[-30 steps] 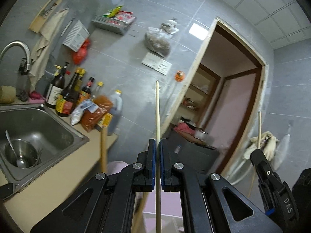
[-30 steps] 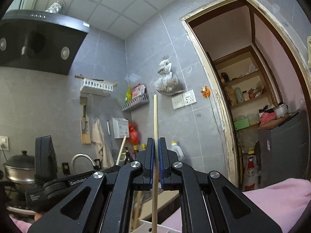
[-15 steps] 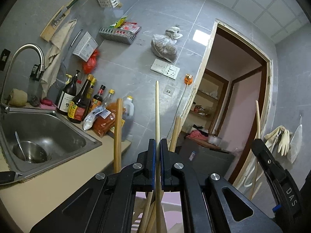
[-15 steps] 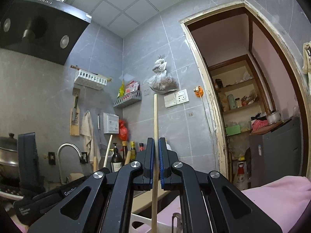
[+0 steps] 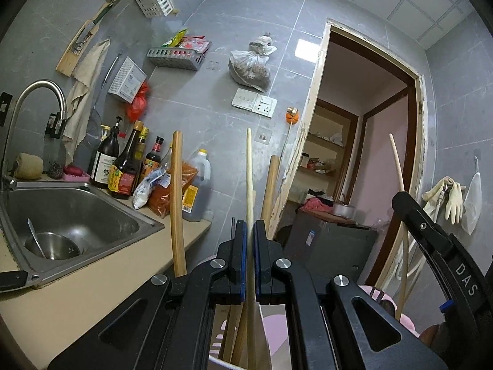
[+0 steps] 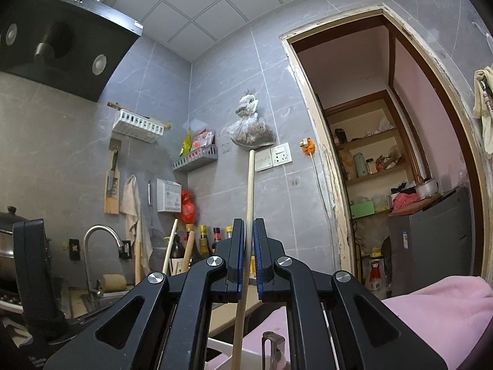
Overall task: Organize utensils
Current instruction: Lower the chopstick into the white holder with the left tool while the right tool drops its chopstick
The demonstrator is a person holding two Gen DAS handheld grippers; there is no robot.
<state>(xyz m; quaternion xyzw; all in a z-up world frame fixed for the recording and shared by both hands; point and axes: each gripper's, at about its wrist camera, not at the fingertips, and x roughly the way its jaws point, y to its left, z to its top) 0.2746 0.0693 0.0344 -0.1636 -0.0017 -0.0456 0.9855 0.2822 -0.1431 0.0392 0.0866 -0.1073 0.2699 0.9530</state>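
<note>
My left gripper (image 5: 250,225) is shut on a pale wooden chopstick (image 5: 249,169) that stands upright between its blue pads. Below it, several wooden handles (image 5: 177,200) stick up from a white holder (image 5: 222,362), whose inside is hidden. In the right wrist view my right gripper (image 6: 249,225) has its jaws opening around a second chopstick (image 6: 250,185). That stick leans to the right at its top, with a thin gap beside it. Its lower end reaches down by the white holder (image 6: 222,347). The right gripper's body (image 5: 431,240) shows at the right of the left wrist view.
A steel sink (image 5: 92,215) with a strainer and a spoon lies to the left, with sauce bottles (image 5: 123,166) on the beige counter (image 5: 61,302) behind it. A pink cloth (image 6: 431,308) lies at the lower right. An open doorway (image 6: 385,154) shows shelves.
Both grippers have sunk. Wooden handles have risen into the left wrist view. The right chopstick, upright before, now leans, and the right jaws have parted slightly.
</note>
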